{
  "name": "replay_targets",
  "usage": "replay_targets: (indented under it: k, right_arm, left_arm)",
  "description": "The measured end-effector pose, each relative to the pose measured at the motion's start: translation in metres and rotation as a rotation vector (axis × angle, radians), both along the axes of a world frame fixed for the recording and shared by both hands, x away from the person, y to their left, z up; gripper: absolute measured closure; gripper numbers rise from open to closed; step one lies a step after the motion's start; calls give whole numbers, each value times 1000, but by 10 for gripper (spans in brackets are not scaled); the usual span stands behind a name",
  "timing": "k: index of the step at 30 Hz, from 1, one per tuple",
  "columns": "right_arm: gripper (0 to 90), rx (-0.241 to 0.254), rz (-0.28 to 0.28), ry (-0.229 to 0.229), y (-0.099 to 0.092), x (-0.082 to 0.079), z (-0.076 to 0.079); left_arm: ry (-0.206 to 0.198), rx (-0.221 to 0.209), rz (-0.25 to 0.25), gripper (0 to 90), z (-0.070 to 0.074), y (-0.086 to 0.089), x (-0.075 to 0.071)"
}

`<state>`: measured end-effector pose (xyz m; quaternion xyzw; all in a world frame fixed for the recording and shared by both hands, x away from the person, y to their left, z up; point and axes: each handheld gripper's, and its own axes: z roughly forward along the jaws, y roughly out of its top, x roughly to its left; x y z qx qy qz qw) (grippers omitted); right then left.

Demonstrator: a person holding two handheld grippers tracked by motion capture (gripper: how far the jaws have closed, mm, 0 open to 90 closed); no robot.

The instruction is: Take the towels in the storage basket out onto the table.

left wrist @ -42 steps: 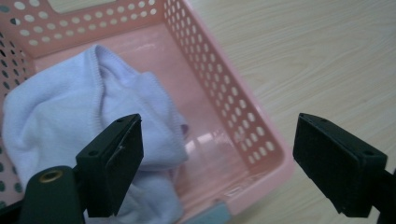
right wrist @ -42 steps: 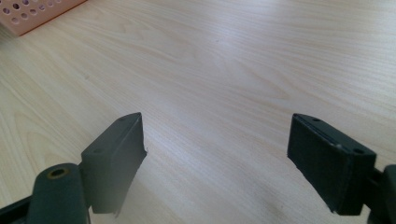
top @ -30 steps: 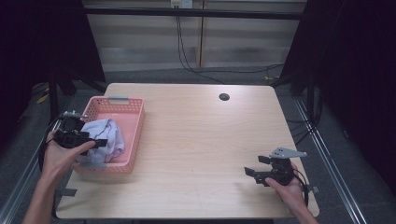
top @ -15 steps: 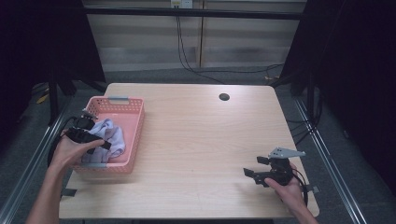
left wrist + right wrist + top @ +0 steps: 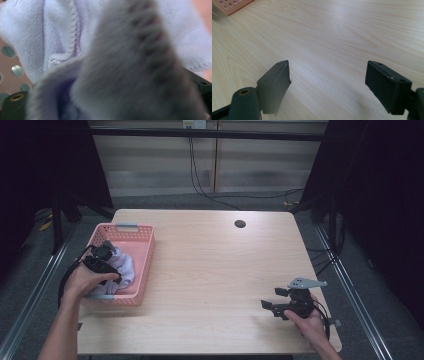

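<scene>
High cam overhead; gripper cams close (table point(image 5: 210, 270) shared).

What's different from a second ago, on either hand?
The left gripper has pushed down into the pale cloth in the pink basket; fabric now crowds its camera, so a grasp can't be confirmed. The right gripper stayed open near the table's front right edge. The basket hasn't moved.

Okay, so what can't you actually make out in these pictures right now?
- Left gripper, high view: the hand and the pale cloth in the pink basket cover its jaws, so open or shut is unclear.
- Left gripper view: blurred cloth pressed close to the lens hides the jaws.
- The kind of cloth: too bunched up to tell.
- Dark round spot on the table: too small to identify.
</scene>
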<state>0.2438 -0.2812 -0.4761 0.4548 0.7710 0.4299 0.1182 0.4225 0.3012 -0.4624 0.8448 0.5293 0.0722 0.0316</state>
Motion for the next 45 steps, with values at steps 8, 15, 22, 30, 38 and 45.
replay_targets:
  k: [8, 15, 22, 30, 38, 45]
  right_arm:
    - [196, -1, -3, 8, -1, -2, 1]
    - [196, 2, -12, 7, -3, 1, 1]
    - [196, 5, -14, 3, -4, 0, 2]
    - [196, 13, -9, -4, -5, -1, 3]
    - [196, 13, -12, -11, -6, -1, 3]
    - [194, 13, -21, -1, -6, 0, 4]
  left_arm:
    - [-28, -66, 41, 382, 10, 14, -1]
    - [-62, -233, 75, 427, 17, 25, -4]
    - [-97, -350, 48, 428, 27, 29, -11]
    - [-151, -447, 89, 423, 38, 36, -15]
    - [-256, -511, 44, 421, 50, 40, -23]
    - [-304, -585, 57, 421, 64, 44, -28]
